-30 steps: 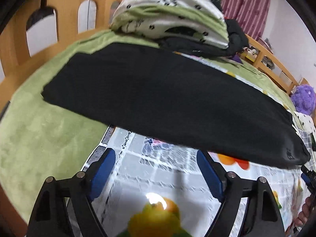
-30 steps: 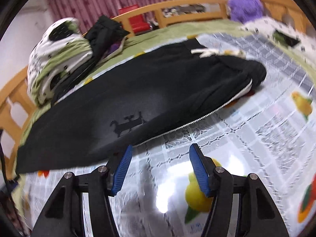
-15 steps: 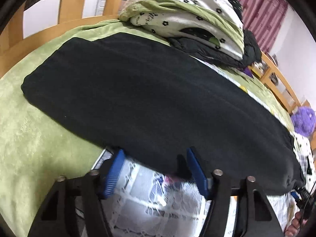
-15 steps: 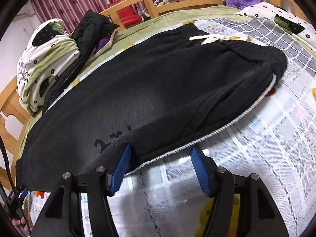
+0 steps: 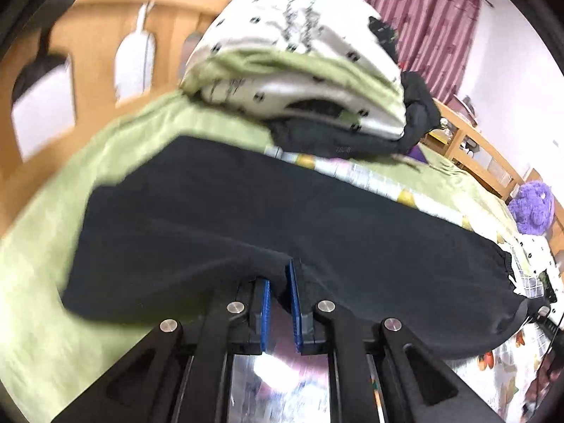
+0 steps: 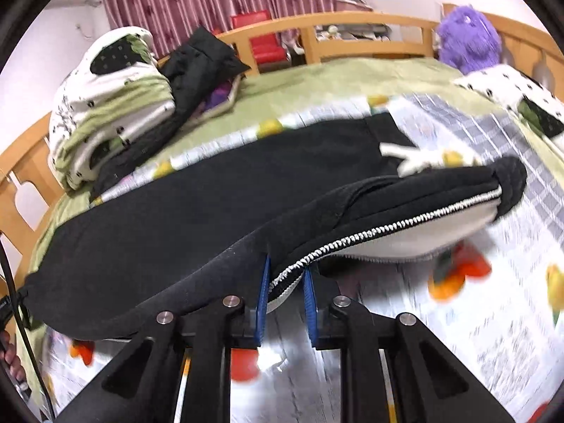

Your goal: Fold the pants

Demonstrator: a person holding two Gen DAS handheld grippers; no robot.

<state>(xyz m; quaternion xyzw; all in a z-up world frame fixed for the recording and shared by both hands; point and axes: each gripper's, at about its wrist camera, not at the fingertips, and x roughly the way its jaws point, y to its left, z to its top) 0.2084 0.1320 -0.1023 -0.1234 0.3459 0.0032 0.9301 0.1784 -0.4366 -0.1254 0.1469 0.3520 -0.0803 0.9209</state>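
Pinching the black pants (image 5: 317, 218) along their near long edge, my left gripper (image 5: 280, 294) and right gripper (image 6: 286, 290) have just clamped shut on fabric; the far edge lies straight ahead.

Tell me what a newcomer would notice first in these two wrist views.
The black pants stretch across the bed's middle, their near edge pinched and lifted by the left gripper and the right gripper, whose jaws have just closed on the cloth. Behind them sits a rolled white-and-green quilt, and a purple plush toy rests by the wooden rail.
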